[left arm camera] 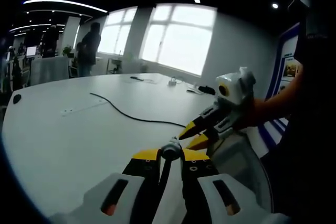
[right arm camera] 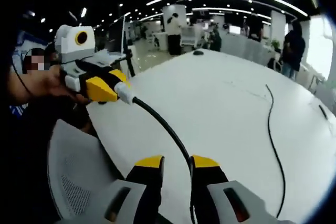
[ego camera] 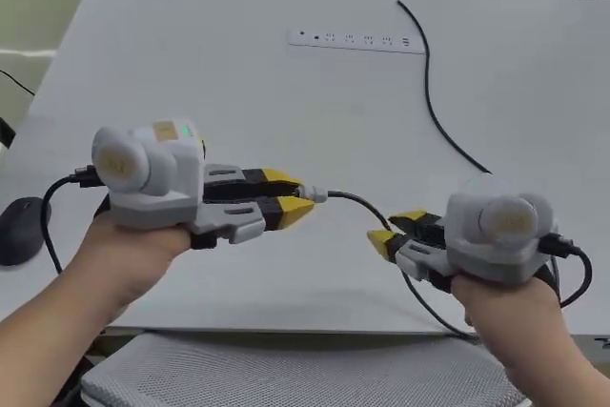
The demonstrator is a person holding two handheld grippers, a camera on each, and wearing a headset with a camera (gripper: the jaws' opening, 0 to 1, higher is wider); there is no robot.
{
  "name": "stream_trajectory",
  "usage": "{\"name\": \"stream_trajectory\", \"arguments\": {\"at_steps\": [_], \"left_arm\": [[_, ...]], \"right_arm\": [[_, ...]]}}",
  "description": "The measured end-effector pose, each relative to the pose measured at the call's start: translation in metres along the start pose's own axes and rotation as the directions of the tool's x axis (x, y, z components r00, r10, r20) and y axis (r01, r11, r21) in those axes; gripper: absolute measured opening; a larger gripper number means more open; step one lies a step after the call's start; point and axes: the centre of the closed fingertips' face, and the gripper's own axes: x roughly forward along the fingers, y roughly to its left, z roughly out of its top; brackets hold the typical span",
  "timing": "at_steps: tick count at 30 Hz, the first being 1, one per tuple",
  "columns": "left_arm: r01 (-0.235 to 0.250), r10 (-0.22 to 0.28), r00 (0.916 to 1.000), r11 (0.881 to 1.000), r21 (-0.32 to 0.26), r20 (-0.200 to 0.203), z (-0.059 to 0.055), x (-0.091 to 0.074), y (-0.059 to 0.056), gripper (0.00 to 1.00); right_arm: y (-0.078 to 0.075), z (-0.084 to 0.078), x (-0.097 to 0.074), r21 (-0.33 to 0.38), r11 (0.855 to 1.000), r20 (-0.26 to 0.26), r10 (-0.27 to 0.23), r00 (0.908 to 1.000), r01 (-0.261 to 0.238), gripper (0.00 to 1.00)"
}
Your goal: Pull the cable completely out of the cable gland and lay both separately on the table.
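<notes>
Well to the near side of the long white plastic power strip, over the front edge of the smooth pale grey table, a left hand holds the left gripper roughly level, its jaws pointing toward the other hand. Its yellow-tipped jaws are closed down onto the small grey cylindrical cable gland, which sticks out just past their tips. From the gland's mouth the thin black round-sheathed cable arcs downward, farther still from the power strip, to the right gripper. A right hand holds the right gripper a little lower, aimed back toward the gland and apart from it. The right gripper's jaws stand slightly parted, the gap wider than the cable. The cable runs through that gap, lying against the inner face of one jaw, then hangs on past the table's front edge. A second black cord, glossy and thin, curves away from the power strip's end across the bare tabletop
</notes>
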Motion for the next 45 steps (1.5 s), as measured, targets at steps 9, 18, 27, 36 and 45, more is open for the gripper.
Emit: {"name": "stream_trajectory", "arguments": {"at_steps": [9,18,27,36,45], "left_arm": [[0.002,-0.002,1.0,1.0,-0.003,-0.002,0.0,0.001,0.0,0.15],[0.009,-0.01,0.9999,1.0,-0.009,-0.009,-0.001,0.001,-0.002,0.15],[0.015,-0.015,0.9998,1.0,-0.009,-0.012,-0.001,0.003,-0.001,0.15],[0.019,-0.019,0.9995,1.0,-0.003,-0.023,-0.004,0.005,0.0,0.15],[0.017,-0.017,0.9996,1.0,0.0,-0.023,-0.004,0.005,0.0,0.15]], "right_arm": [[0.022,0.045,0.003,-0.253,0.967,0.041,0.025,0.9988,-0.014,0.16],[0.032,0.051,0.017,-0.423,0.906,0.021,0.046,0.9987,-0.033,0.09],[0.037,0.05,0.022,-0.473,0.879,0.007,0.06,0.9982,-0.049,0.03],[0.036,0.047,0.024,-0.428,0.902,0.003,0.064,0.998,-0.056,0.02],[0.029,0.041,0.025,-0.361,0.931,-0.004,0.057,0.9984,-0.055,0.01]]}}
